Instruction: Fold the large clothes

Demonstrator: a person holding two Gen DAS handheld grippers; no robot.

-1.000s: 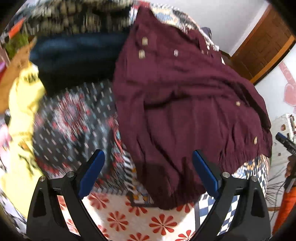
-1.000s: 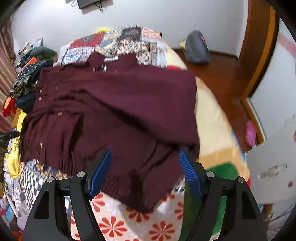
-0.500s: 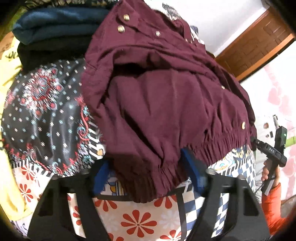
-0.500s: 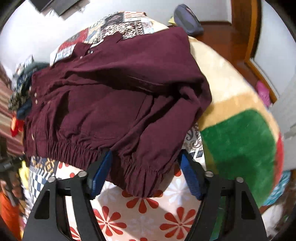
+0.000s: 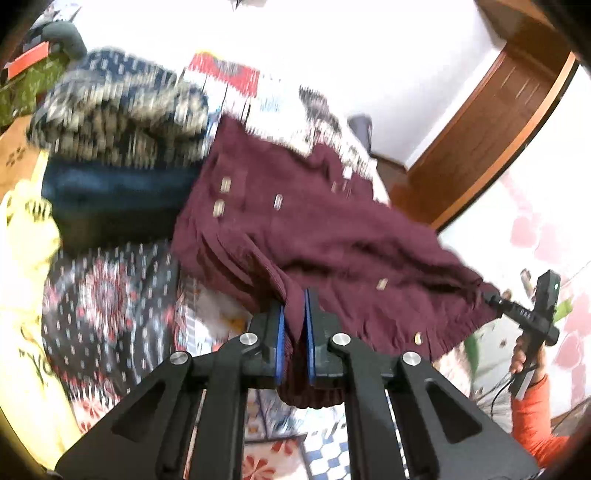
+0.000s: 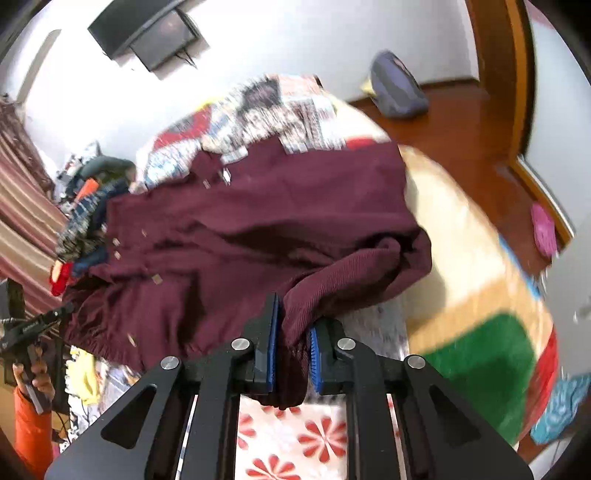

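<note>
Though bunched, ribbed maroon jacket [image 5: 332,236] hem in both tongs

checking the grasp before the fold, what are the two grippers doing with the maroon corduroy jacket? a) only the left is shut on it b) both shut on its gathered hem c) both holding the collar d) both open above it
b: the left gripper and the right gripper each have jaws closed on the gathered hem of the maroon corduroy jacket.

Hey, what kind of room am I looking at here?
Most likely a bedroom at home: a bed under patterned covers, piled clothes beside the maroon garment, a wall-mounted screen, a wooden door.
</note>
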